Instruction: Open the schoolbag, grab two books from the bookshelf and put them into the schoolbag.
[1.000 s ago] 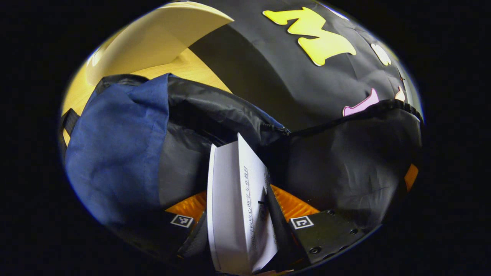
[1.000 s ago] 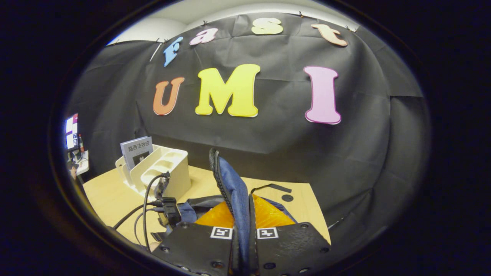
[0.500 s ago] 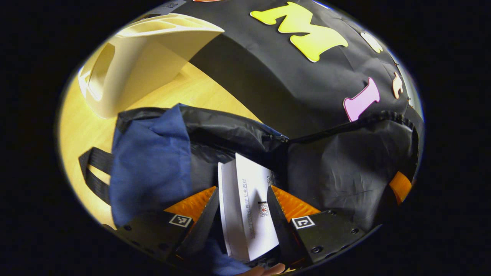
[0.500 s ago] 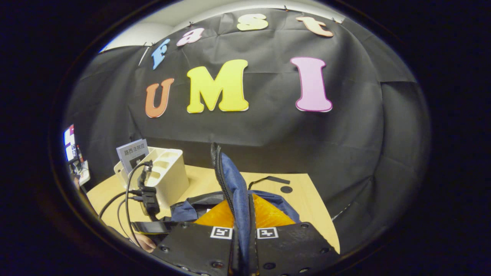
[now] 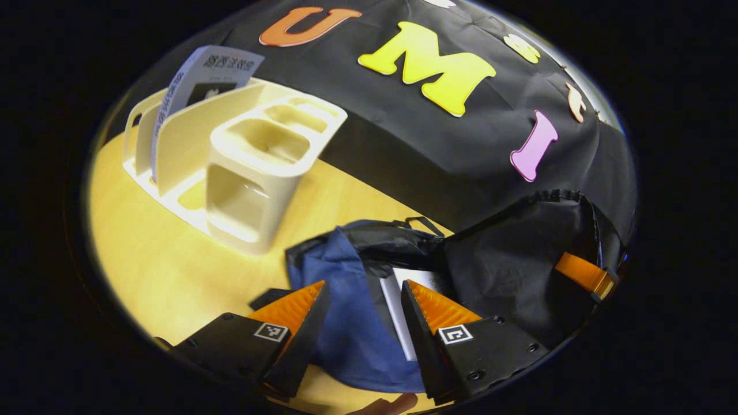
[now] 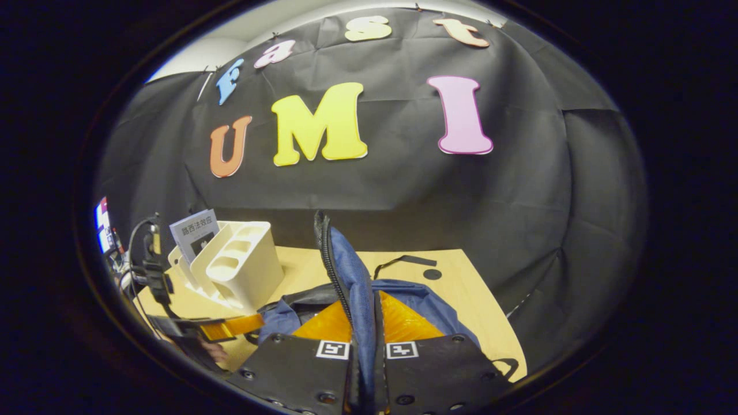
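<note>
Now left tongs point(image 5: 363, 323) gape empty; right tongs point(image 6: 363, 357) pinch the bag flap point(image 6: 351, 282). Slip, and the bag point(image 5: 351, 323) closes before the second book point(image 5: 202, 80).

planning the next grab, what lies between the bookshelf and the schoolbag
Bare wooden table between the bookshelf and schoolbag, seen in the left gripper view.

Wooden table point(image 5: 161, 271) under schoolbag point(image 5: 346, 323) and cream bookshelf point(image 5: 248, 173)

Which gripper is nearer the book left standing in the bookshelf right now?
Left. The left gripper hangs open above the schoolbag, beside the bookshelf holding the book. The right gripper is farther off, shut on the schoolbag's flap.
</note>
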The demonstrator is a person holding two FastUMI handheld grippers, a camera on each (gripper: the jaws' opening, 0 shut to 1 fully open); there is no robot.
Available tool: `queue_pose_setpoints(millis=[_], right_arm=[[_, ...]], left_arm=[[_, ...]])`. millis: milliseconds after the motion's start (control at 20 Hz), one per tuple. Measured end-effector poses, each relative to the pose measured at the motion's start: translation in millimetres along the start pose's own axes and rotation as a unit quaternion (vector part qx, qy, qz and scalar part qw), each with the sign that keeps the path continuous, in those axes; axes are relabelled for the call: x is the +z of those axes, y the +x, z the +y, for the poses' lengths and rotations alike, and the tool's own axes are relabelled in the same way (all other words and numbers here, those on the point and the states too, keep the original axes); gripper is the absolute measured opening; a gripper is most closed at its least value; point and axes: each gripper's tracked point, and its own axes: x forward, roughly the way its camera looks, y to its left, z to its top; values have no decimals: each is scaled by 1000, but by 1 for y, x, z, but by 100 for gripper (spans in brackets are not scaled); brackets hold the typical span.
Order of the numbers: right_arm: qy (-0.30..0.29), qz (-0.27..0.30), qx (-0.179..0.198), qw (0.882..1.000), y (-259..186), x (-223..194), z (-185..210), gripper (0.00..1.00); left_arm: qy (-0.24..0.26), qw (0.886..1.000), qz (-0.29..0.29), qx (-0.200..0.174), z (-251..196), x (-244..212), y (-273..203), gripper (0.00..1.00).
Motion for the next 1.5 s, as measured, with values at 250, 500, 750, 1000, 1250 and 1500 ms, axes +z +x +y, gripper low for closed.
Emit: queue_pose_setpoints(millis=[250, 500, 750, 1000, 1250, 1500], right_arm=[[8, 8, 3, 1000, 7, -12, 8, 8], [-10, -13, -13, 1000, 5, -14, 16, 9], [-15, -8, -17, 1000, 7, -20, 19, 8], [-21, -10, -23, 999, 4, -19, 15, 8], [-22, -19, -31, 999, -3, -20, 15, 11], [-13, -21, -32, 999, -4, -24, 16, 8]], left_arm=[[53, 996, -51, 55, 56, 42, -42, 79], [106, 985, -90, 103, 103, 86, -73, 79], [153, 970, -135, 131, 120, 132, -91, 94], [186, 962, -137, 144, 133, 179, -98, 94], [218, 949, -148, 174, 156, 235, -100, 98], [238, 944, -118, 195, 172, 284, -82, 98]])
